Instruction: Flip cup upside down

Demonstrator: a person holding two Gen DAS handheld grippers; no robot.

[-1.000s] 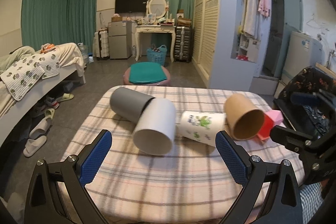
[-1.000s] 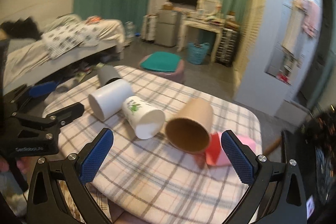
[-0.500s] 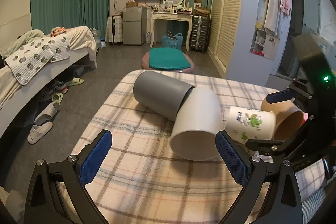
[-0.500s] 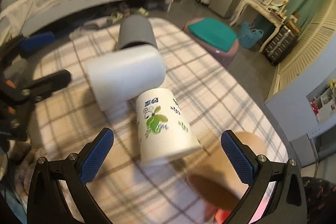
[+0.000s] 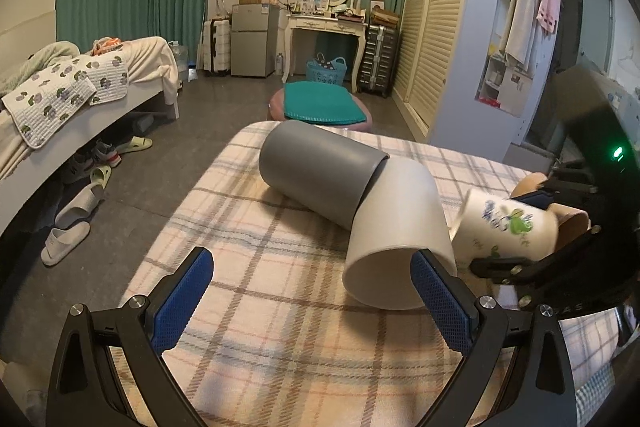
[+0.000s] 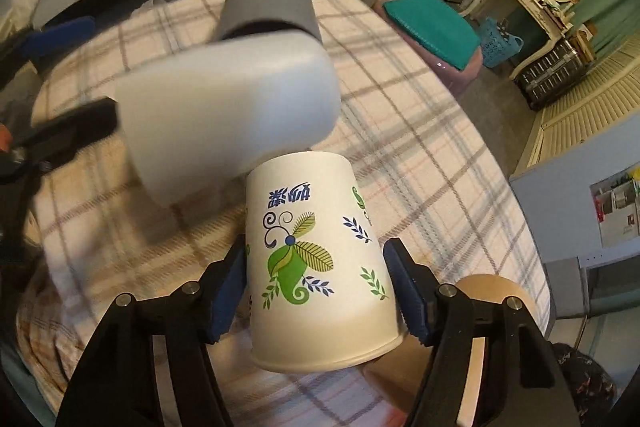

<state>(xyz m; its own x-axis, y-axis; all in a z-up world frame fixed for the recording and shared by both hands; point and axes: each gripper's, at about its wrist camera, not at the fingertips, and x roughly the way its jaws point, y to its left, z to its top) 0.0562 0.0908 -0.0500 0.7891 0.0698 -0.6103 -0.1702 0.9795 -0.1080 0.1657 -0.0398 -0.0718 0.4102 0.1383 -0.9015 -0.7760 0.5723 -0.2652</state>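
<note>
got my right gripper (image 6: pixel 316 291) fingers clamped round the leaf-printed white paper cup (image 6: pixel 316 259) just beside the plain white cup (image 6: pixel 224 123), ready for flipping, while the left gripper (image 5: pixel 312 291) sits wide open, holding nothing.

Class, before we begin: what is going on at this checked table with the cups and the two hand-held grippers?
The right gripper has its blue pads on either side of the leaf-printed paper cup, apparently gripping it near the rim. The white cup, grey cup and brown cup lie on their sides on the checked table. The left gripper is open and holds nothing, its right pad in front of the white cup's mouth.
</note>
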